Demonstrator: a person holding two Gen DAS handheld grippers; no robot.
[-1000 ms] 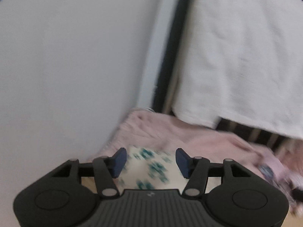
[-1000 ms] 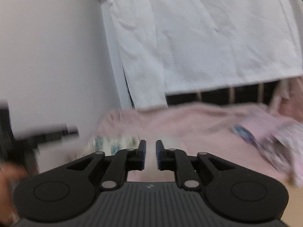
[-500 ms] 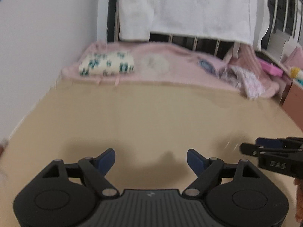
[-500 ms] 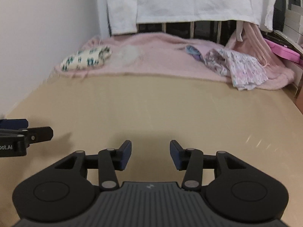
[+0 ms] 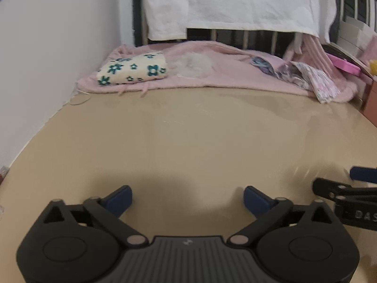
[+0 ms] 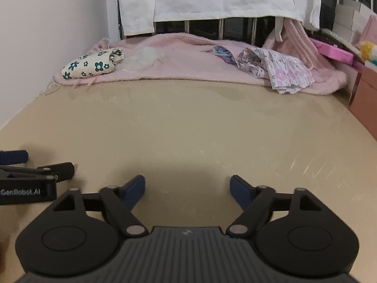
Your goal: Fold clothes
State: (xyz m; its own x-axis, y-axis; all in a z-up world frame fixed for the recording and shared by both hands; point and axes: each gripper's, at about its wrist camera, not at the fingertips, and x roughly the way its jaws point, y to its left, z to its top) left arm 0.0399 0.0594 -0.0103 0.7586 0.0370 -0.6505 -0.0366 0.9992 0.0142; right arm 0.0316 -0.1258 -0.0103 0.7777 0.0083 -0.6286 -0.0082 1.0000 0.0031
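Observation:
A folded cream cloth with teal flowers (image 5: 133, 68) (image 6: 93, 63) lies at the far left on a pink blanket (image 5: 226, 75) (image 6: 188, 59). A crumpled pale floral garment (image 5: 311, 80) (image 6: 278, 69) lies at the blanket's far right. My left gripper (image 5: 187, 199) hovers over the near part of the beige table (image 5: 188, 136), its jaws opening wide with nothing between them. My right gripper (image 6: 187, 191) hangs beside it over the same bare surface (image 6: 188, 127), jaws also opening and empty. Each gripper's fingers show at the edge of the other's view.
A white cloth (image 5: 235, 2) hangs over a dark railed frame behind the blanket. A white wall (image 5: 51, 54) runs along the left. Pink boxes (image 6: 334, 53) and a brown box (image 6: 365, 103) stand at the right edge.
Both grippers have pulled back and sunk from the blanket to the near table; the flowered cloth is left folded at the far left. Both pairs of jaws have spread much wider.

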